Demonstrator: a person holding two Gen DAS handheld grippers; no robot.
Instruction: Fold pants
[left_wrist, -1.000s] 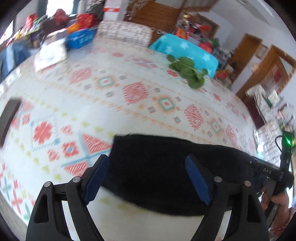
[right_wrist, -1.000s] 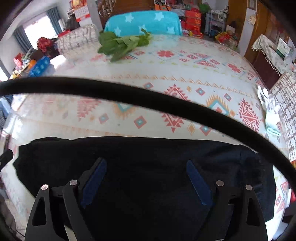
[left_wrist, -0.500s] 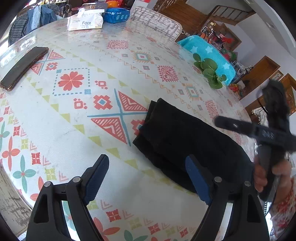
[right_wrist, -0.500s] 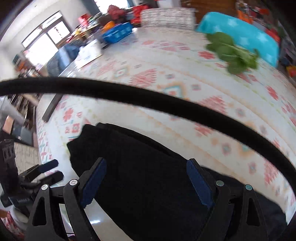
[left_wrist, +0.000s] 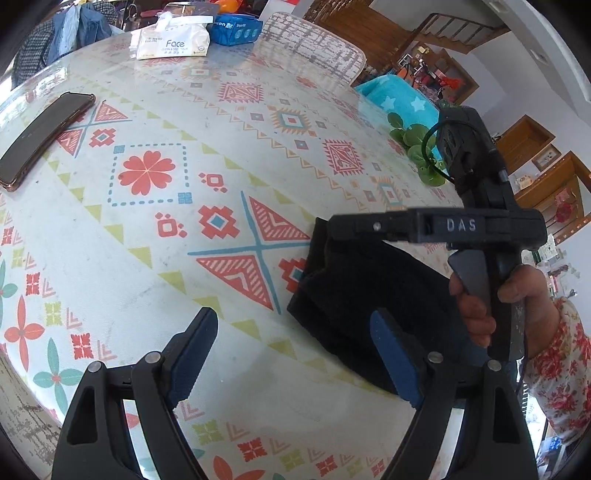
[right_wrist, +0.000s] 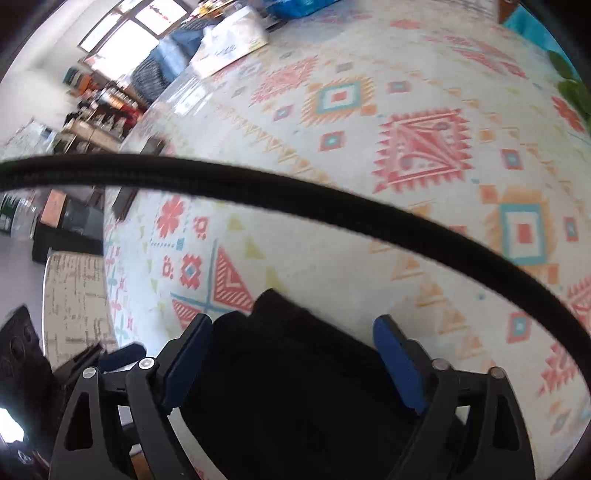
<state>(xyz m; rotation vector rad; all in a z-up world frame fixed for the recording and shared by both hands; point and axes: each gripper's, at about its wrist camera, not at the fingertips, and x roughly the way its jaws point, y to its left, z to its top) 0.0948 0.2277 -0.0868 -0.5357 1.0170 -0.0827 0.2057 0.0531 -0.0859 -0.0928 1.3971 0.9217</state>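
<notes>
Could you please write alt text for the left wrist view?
The open left gripper hovers over a patterned table beside folded black pants. A hand holds the right gripper above them.

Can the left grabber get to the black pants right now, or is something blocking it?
Probably yes. The left gripper is open, and the near edge of the black pants lies just past its right finger on the table. The right gripper hovers over the pants' far end, not in between.

Matt black cloth is seen in the pants (left_wrist: 369, 295), which lie on a glossy, smooth patterned tablecloth (left_wrist: 155, 229); beyond them a glossy phone (left_wrist: 44, 136) and a plastic-wrapped tissue pack (left_wrist: 173, 40).
</notes>
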